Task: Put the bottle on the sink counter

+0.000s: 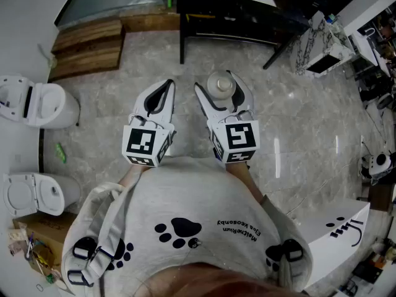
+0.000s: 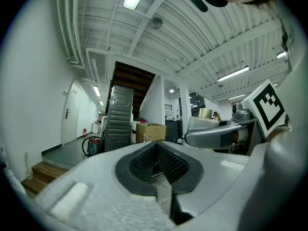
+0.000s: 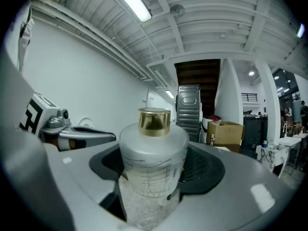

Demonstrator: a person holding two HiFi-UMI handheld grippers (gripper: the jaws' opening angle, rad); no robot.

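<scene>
Floor (image 1: pixel 297 141) of grey marble, seen from above. At its left edge, two white toilets (image 1: pixel 37 104). Above the floor, side by side and level, left tongs (image 1: pixel 164 91) and right tongs (image 1: pixel 219 86). On the left: pressed together, nothing inside. On the right: spread wide, gripping upright a frosted bottle (image 3: pixel 153 158) with gold cap (image 3: pixel 154 121).

Bright, even light falls from ceiling tube lamps (image 3: pixel 134 4) above the right claw (image 3: pixel 154 170); pale glare streaks mark the glossy floor (image 1: pixel 297 129) to its right. Both gripper views bulge fisheye, corners vignetted black, nearest surfaces softly blurred
</scene>
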